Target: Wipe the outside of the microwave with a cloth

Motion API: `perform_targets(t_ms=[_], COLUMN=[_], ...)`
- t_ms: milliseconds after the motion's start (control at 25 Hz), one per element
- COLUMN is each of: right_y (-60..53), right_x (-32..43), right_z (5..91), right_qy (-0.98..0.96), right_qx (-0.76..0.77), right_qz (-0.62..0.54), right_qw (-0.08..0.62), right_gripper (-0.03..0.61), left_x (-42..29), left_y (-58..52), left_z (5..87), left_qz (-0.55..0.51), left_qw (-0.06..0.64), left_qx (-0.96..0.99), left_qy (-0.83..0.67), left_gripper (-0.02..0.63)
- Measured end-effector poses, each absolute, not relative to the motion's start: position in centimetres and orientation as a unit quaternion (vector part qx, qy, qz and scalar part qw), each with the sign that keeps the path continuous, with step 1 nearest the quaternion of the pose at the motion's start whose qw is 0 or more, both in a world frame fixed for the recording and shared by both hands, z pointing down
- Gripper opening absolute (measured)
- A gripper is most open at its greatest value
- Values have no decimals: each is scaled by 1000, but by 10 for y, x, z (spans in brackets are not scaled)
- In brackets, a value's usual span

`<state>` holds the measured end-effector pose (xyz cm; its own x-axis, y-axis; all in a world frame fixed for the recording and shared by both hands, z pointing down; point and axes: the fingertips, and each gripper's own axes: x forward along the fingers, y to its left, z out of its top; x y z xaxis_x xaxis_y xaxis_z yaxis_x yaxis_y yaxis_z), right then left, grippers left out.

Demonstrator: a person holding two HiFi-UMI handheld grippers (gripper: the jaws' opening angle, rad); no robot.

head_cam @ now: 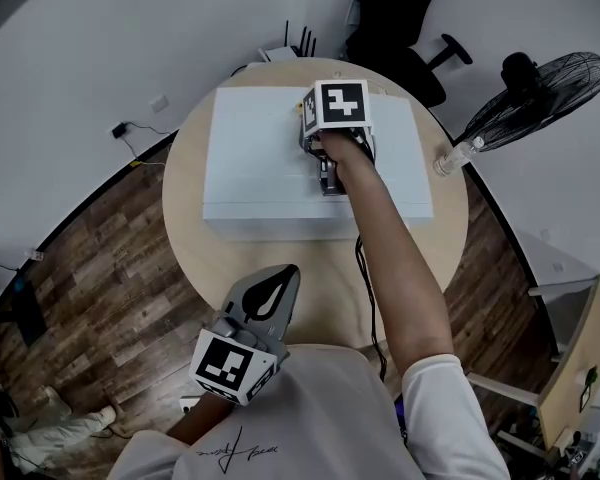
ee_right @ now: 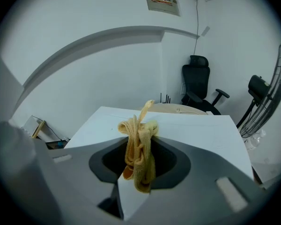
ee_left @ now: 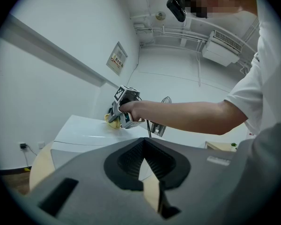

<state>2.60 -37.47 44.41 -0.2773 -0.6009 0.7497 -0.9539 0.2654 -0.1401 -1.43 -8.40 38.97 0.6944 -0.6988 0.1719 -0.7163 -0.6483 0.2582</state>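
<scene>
- The cloth [ee_right: 139, 153] is a yellow, soft, ribbed-looking strip, bunched into folds and loops with one thin end sticking up.
- It is pinched between the two grey jaws of the right gripper [ee_right: 139, 142], which are closed on it; the bunch fills the dark hollow between the pads and spills out past the tips.
- From the left gripper view the cloth shows as a small yellow wad at the jaw tips, down on the top of the microwave [head_cam: 260, 168], toward its back edge.
- The microwave is a white, smooth, flat-topped box with straight edges; a faint sheen runs across its top panel.
- A bare forearm reaches out over the microwave, the hand wrapped round the right gripper under its marker cube.
- The left gripper [head_cam: 278, 286] is held low near the person's body, off the front edge of the table and well apart from the cloth and microwave; its jaws are together with nothing between them.
- The microwave sits on a round table [head_cam: 185, 258] of pale, smooth wood.
- Beyond it are a clear bottle [head_cam: 456, 156] at the table's right edge, a black wire-caged fan [head_cam: 540, 93], a black office chair [head_cam: 395, 18] and a dark plank floor [head_cam: 100, 268].
</scene>
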Motion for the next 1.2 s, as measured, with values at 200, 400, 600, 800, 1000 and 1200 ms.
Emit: perform_targets(t_ms=[200,400,600,800,1000,1200], right_y=[-377,-376,-372,-371,-371,-366], right_x=[-1,-31,-56,-84,-110,-141], right_z=[447,447,445,446,445,443], right_qy=[-735,-741,-749,-757,-758,-770], right_qx=[527,518,510,496,490,469], right_qz=[310,306,298,307,329,331], right_qw=[293,299,302,295,280,280], right_gripper=[118,118,118,118,118,118], left_x=[-18,-23,-29,-35,-46,-53], left_y=[-86,-88,-87,-90,-88,-92], left_z=[392,391,392,393,397,398], left_qz=[28,26,25,31,40,42], left_qw=[156,156,157,157,161,162], left_qx=[906,904,900,897,891,888], left_qy=[-392,-398,-406,-413,-422,-428], left_gripper=[-6,-6,-6,-6,-6,-6])
